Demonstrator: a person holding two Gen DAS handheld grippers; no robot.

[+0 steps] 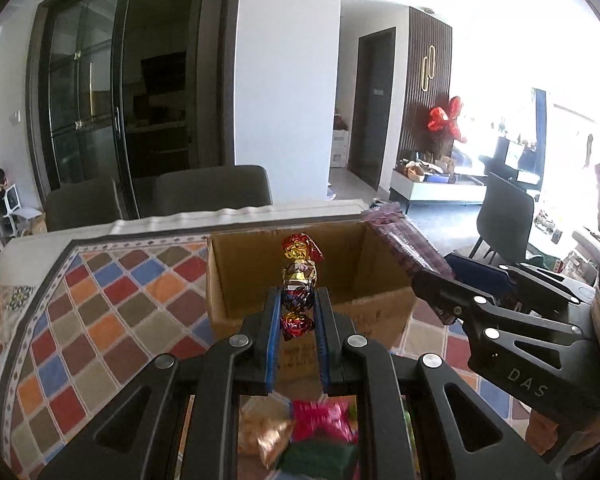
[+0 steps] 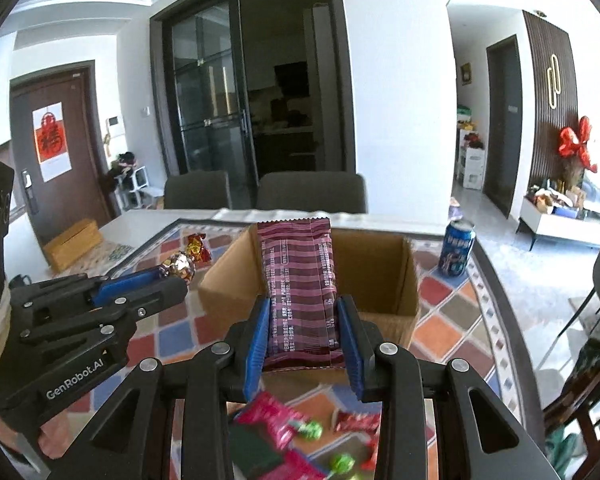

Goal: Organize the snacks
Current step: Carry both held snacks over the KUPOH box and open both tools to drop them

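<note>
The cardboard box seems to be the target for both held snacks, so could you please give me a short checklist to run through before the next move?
1. Left gripper grips the foil-wrapped candy: ok, pads closed on it.
2. Right gripper grips the maroon snack packet: ok, held between both pads.
3. Cardboard box open at the top: ok, flaps clear; its floor is hidden behind the packet.
4. Grippers clear of each other: ok, side by side with a gap.
5. Blue can clear of the path: ok, upright, right of the box.
6. Loose snacks below still to collect: not ok, several remain on the cloth.
</note>
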